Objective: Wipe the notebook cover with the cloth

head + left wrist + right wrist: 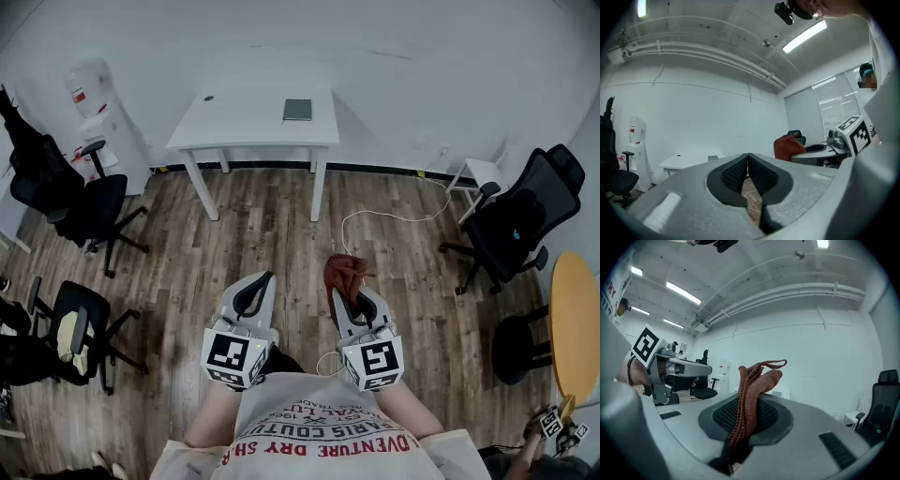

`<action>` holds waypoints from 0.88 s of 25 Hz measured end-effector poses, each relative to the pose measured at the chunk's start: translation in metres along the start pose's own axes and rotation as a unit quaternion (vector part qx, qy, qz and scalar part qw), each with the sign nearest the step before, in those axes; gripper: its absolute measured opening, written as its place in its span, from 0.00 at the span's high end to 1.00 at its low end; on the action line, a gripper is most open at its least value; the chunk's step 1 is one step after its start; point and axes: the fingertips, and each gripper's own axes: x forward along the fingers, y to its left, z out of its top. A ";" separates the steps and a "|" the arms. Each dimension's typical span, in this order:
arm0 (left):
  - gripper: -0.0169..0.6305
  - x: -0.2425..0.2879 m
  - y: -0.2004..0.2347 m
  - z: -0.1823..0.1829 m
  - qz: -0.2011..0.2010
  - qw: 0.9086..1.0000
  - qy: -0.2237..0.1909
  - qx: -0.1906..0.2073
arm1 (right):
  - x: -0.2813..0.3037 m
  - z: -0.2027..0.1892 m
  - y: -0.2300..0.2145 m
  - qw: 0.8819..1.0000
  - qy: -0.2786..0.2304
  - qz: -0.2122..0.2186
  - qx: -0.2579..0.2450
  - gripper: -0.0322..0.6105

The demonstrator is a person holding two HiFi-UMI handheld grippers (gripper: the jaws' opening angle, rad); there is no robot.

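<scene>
Brightness: your room is brightly and evenly lit, and the white walls look flat.
Source: ceiling strip lights [804, 36] overhead, with more of them [683, 292] in your right gripper view.
Glare: those lights burn out to pure white.
Shadows: only soft shade under the tabletop [253, 117].
Distortion: both gripper views are fisheye, with dark rounded corners and bowed pipes.
Colour: your right gripper view has a bluish cast.
Focus: the left tool [748, 158] and right tool [749, 409] look soft nearest the lens.
</scene>
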 end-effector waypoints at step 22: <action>0.96 0.022 0.013 -0.020 0.004 1.000 0.026 -0.004 | 0.019 -0.041 -0.026 0.997 0.047 -0.042 0.048 0.83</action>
